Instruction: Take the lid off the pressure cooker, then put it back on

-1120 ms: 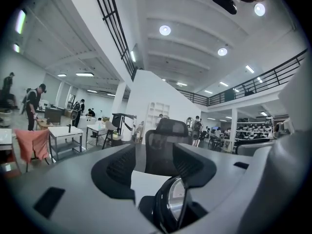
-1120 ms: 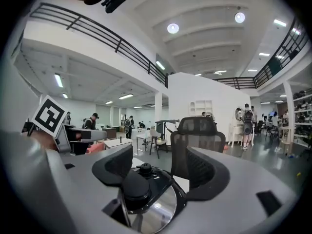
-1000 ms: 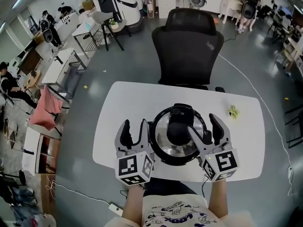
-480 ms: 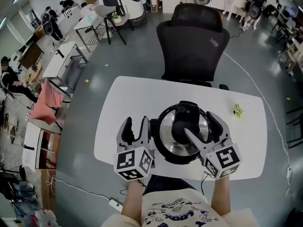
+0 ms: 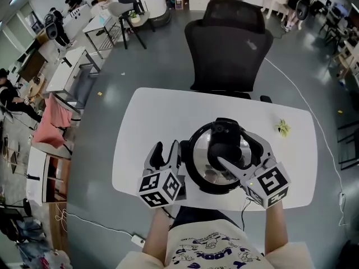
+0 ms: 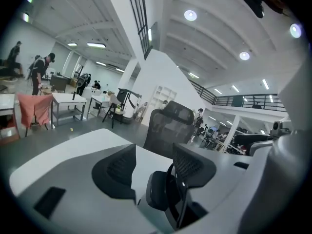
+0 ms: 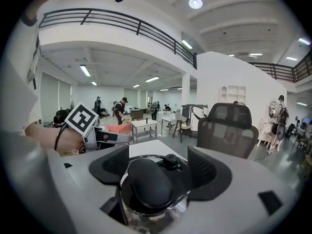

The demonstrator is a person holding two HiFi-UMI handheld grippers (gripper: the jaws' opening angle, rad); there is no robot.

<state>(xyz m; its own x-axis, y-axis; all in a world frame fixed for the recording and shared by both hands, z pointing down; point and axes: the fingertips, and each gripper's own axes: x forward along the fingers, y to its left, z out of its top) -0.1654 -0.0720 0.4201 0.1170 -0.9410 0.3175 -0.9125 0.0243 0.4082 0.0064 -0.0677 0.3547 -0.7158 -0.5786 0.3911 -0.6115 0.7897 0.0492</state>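
The steel pressure cooker (image 5: pixel 220 179) stands on the white table (image 5: pixel 143 129) with its lid on. The lid's long black handle (image 5: pixel 223 145) (image 7: pixel 148 182) runs across the top, with a small black knob (image 7: pixel 169 160) behind it. My right gripper (image 5: pixel 242 152) (image 7: pixel 158 165) straddles that handle; its jaws have just been opening, and the pads stand apart from the handle between them. My left gripper (image 5: pixel 164 153) (image 6: pixel 153 168) is low at the cooker's left side, open. A black side handle (image 6: pixel 158 198) shows between its jaws, close to the right one.
A black office chair (image 5: pixel 225 43) stands behind the table. A small yellow-green object (image 5: pixel 282 129) lies on the table at the right. Desks, a pink cloth (image 5: pixel 49 129) and people are off to the left on the floor.
Both grippers have sunk toward the table. The right one has shifted over the lid with wider jaws, its fingers now on either side of the black handle. The left one has dropped beside the cooker.
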